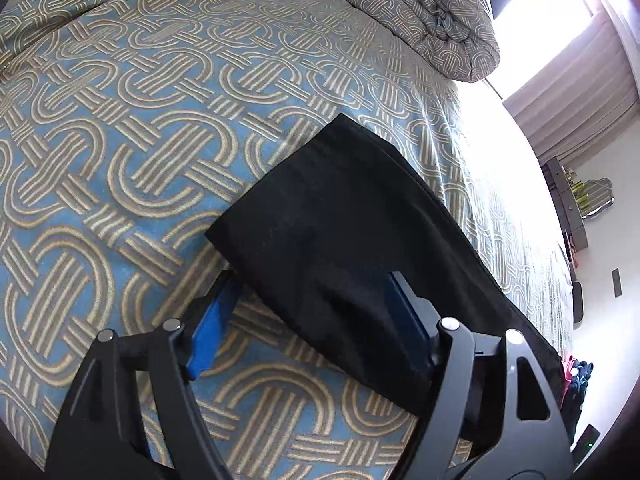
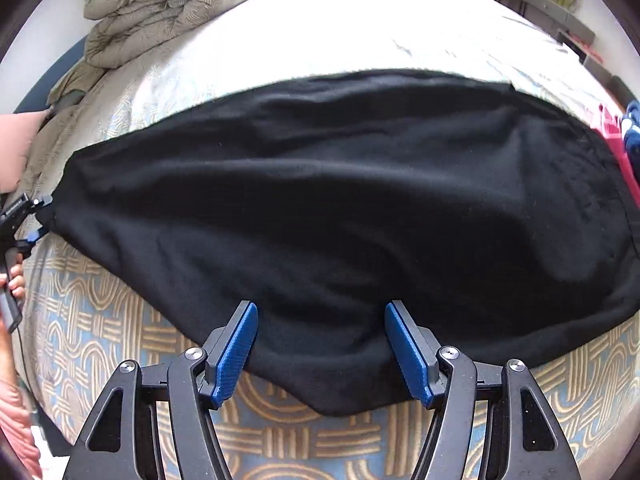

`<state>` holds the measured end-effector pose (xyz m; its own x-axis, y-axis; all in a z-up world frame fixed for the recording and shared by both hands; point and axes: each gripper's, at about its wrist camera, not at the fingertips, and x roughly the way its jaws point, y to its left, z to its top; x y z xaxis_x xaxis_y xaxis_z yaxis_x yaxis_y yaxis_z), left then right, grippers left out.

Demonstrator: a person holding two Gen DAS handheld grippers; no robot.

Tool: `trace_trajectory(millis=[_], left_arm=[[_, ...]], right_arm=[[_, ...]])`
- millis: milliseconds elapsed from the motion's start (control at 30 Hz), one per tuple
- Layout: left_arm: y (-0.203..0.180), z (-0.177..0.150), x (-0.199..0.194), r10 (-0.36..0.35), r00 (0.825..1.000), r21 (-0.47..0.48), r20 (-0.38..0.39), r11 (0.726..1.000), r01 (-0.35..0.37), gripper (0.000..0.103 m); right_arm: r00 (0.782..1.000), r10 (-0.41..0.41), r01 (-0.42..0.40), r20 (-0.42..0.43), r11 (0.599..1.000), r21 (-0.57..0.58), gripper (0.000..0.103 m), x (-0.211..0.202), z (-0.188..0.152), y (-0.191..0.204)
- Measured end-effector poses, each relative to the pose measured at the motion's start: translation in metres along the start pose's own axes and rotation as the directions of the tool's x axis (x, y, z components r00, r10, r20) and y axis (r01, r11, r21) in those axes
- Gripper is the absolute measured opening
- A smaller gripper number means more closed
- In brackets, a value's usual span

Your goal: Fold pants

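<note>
Pants [image 2: 340,200] flat on bed [image 1: 120,160]; both my grippers, left [image 1: 316,312] and right [image 2: 320,340], spread wide astride near hem. I'd clench evenly before lifting.

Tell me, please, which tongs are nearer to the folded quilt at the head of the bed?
Left. The left tongs straddle the pants end nearer the quilt; the right tongs straddle the pants' near edge further along, away from it.

Pants [image 2: 320,200] lying flat on the bed [image 2: 120,340], spread ahead of the right claw [image 2: 320,340], the left claw [image 1: 312,320] at their far-left end, bunched duvet [image 2: 160,12] beyond.
</note>
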<state>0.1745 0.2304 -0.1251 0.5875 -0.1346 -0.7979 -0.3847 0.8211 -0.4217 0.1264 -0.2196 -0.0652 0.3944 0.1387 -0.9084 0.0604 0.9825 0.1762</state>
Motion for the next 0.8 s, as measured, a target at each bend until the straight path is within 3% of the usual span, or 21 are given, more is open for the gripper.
trace_trajectory(millis=[100,233,333,433,500,567,633,733,800], left_arm=[[0.0,-0.001,0.0,-0.022,1.0,-0.023,-0.006,1.0,0.022,0.077],[0.003,-0.006,0.002,-0.037,0.999,-0.033,-0.008,0.999,0.037,0.081],[0.0,-0.003,0.005,-0.036,0.999,-0.034,-0.009,0.999,0.035,0.083],[-0.002,0.001,0.008,-0.031,1.0,-0.02,-0.003,0.999,0.03,0.083],[-0.004,0.003,0.01,-0.027,1.0,-0.002,-0.003,1.0,0.027,0.083],[-0.006,0.005,0.012,-0.018,1.0,0.031,-0.023,0.999,0.019,0.083],[-0.009,0.006,0.014,-0.025,0.999,0.081,-0.043,0.996,0.029,0.088],[-0.009,0.006,0.017,-0.093,0.994,0.11,-0.058,0.989,0.099,0.102],[-0.009,0.006,0.017,-0.09,0.994,0.105,-0.055,0.99,0.095,0.102]], right_arm=[[0.996,0.07,-0.068,0.058,0.997,-0.028,0.068,-0.008,0.014,0.025],[0.982,0.178,-0.168,0.067,0.977,-0.135,0.068,0.001,0.044,0.075],[0.978,0.207,-0.192,0.039,0.952,-0.24,0.068,0.022,0.076,0.126],[0.969,0.248,-0.246,-0.026,0.935,-0.255,0.068,0.044,0.103,0.157],[0.96,0.269,-0.28,-0.078,0.932,-0.232,0.068,0.063,0.107,0.177],[0.962,0.249,-0.269,-0.113,0.938,-0.217,0.068,0.076,0.091,0.184],[0.97,0.227,-0.242,-0.092,0.942,-0.233,0.069,0.078,0.079,0.181],[0.967,0.241,-0.255,-0.084,0.933,-0.255,0.072,0.076,0.076,0.179],[0.962,0.259,-0.271,-0.082,0.931,-0.242,0.072,0.075,0.078,0.174]])
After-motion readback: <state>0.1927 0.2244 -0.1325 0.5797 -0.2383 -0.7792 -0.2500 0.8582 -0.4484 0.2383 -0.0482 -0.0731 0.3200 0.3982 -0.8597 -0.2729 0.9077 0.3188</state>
